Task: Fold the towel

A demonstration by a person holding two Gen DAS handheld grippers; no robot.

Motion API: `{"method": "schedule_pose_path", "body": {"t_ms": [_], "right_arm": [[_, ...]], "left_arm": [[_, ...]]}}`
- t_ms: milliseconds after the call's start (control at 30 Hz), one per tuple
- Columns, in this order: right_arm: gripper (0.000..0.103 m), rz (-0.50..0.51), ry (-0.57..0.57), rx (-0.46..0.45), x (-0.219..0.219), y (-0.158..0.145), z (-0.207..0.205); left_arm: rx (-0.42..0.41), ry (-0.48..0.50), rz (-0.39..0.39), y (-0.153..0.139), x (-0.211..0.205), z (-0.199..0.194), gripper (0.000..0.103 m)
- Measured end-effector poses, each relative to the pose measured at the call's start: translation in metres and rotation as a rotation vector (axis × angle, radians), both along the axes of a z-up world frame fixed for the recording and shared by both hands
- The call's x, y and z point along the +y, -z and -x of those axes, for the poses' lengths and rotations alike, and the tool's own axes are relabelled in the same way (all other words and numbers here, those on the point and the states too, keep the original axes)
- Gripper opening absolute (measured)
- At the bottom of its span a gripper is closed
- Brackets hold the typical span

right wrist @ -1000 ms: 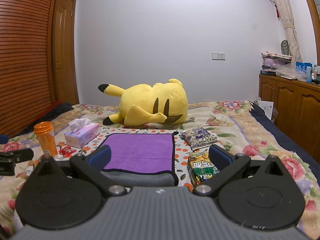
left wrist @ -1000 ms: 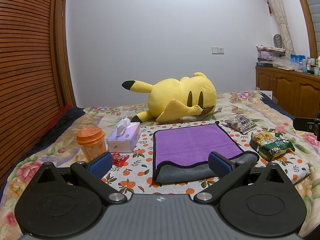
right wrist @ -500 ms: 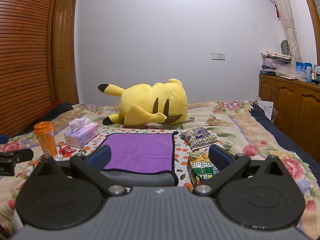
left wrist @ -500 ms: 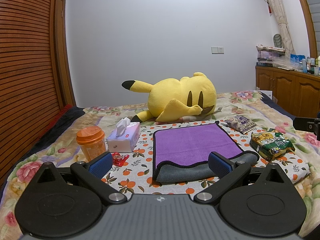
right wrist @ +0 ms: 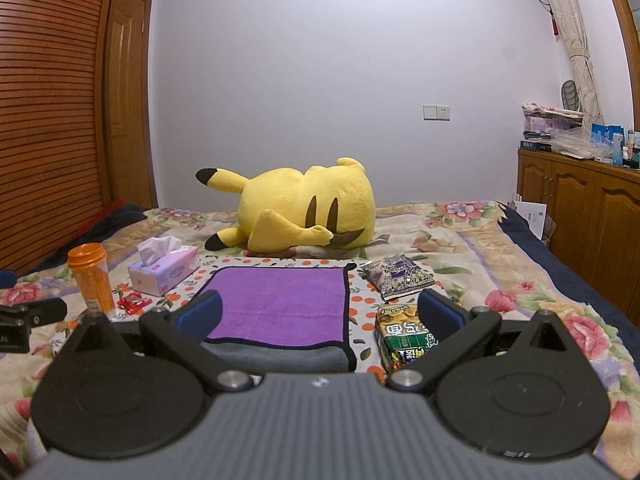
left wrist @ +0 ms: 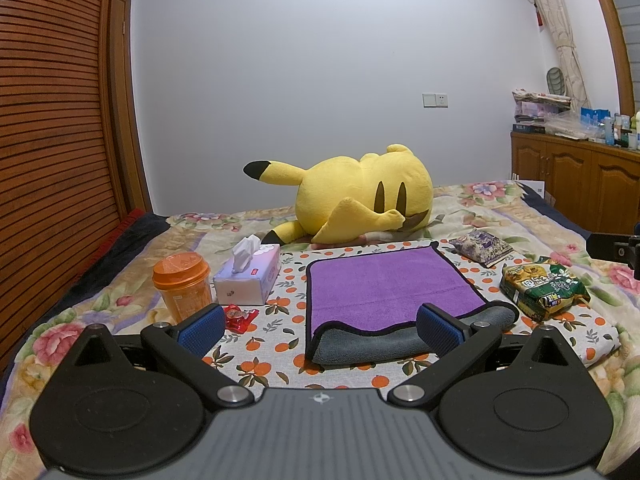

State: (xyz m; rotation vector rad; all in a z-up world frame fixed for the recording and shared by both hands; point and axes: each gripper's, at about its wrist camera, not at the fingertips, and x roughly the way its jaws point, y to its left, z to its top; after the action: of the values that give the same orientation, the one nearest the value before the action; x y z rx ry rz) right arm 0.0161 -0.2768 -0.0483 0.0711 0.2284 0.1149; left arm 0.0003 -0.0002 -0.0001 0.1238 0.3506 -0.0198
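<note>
A purple towel (left wrist: pixel 384 284) with a grey underside and black trim lies folded on an orange-print cloth on the bed; its grey fold faces me. It also shows in the right wrist view (right wrist: pixel 280 300). My left gripper (left wrist: pixel 320 326) is open and empty, held above the cloth just short of the towel's near edge. My right gripper (right wrist: pixel 320 314) is open and empty, hovering before the towel's near right part. Neither gripper touches the towel.
A yellow plush toy (left wrist: pixel 356 200) lies behind the towel. An orange cup (left wrist: pixel 182 284), a tissue box (left wrist: pixel 248 276) and a red wrapper (left wrist: pixel 238 316) sit to its left. Two snack bags (left wrist: pixel 544 288) (right wrist: pixel 398 272) lie to its right. A wooden cabinet (right wrist: pixel 580 224) stands at right.
</note>
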Motion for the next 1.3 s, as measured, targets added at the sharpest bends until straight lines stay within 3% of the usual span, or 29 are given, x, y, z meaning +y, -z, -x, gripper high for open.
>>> {"method": "schedule_pose_path", "body": {"t_ms": [467, 1300], "right_arm": [[0.103, 0.014, -0.005, 0.022, 0.001, 0.004, -0.004], [0.103, 0.09, -0.078, 0.133, 0.014, 0.014, -0.049]], "left_arm": [[0.042, 0.013, -0.012, 0.006, 0.0, -0.006, 0.103], [0.159, 0.055, 0.001, 0.02, 0.004, -0.061, 0.103]]}}
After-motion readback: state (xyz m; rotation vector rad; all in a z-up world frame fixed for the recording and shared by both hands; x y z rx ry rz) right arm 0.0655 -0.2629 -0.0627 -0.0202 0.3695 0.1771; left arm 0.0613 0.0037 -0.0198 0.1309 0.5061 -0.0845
